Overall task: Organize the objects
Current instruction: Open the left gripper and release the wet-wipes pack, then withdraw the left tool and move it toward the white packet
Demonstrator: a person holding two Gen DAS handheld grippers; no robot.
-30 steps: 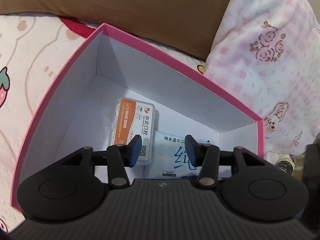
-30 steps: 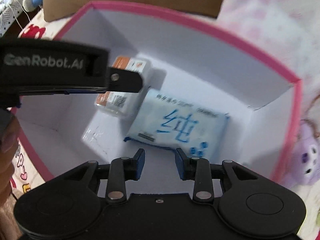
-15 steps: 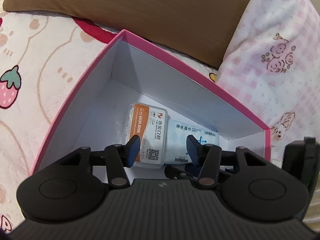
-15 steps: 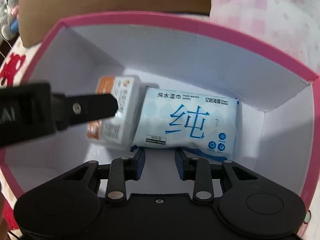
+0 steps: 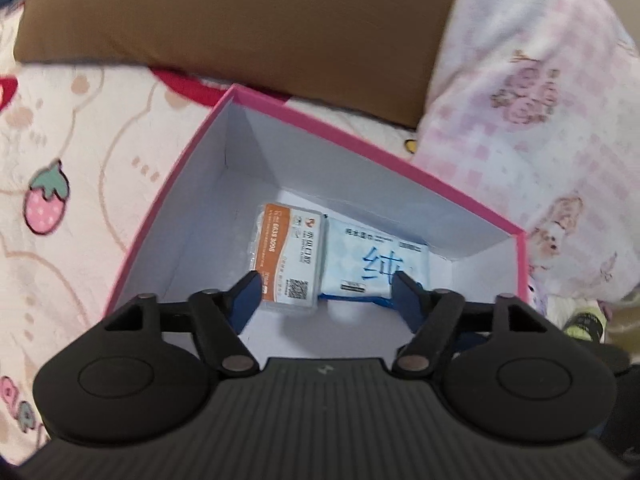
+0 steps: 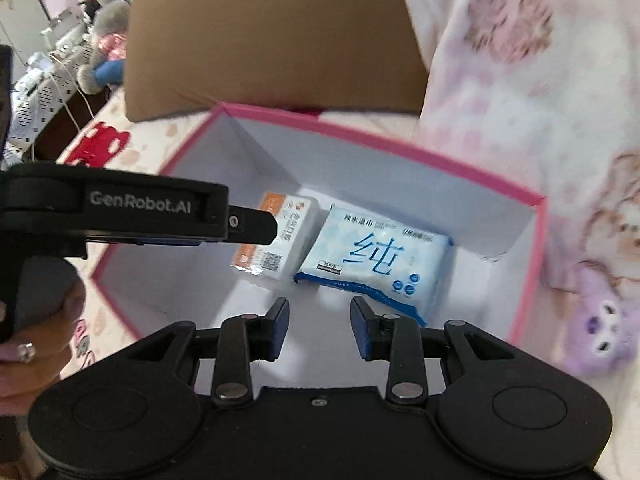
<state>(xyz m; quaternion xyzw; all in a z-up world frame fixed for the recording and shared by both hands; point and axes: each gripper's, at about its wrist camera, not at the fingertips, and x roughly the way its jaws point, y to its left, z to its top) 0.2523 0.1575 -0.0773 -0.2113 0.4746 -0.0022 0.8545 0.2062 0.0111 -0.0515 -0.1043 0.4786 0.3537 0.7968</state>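
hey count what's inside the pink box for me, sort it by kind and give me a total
Blue-and-white soft plastic pack of wet wipes: 1
Orange-and-white flat packet with a QR code: 1
Total inside the pink cardboard box with white walls: 2
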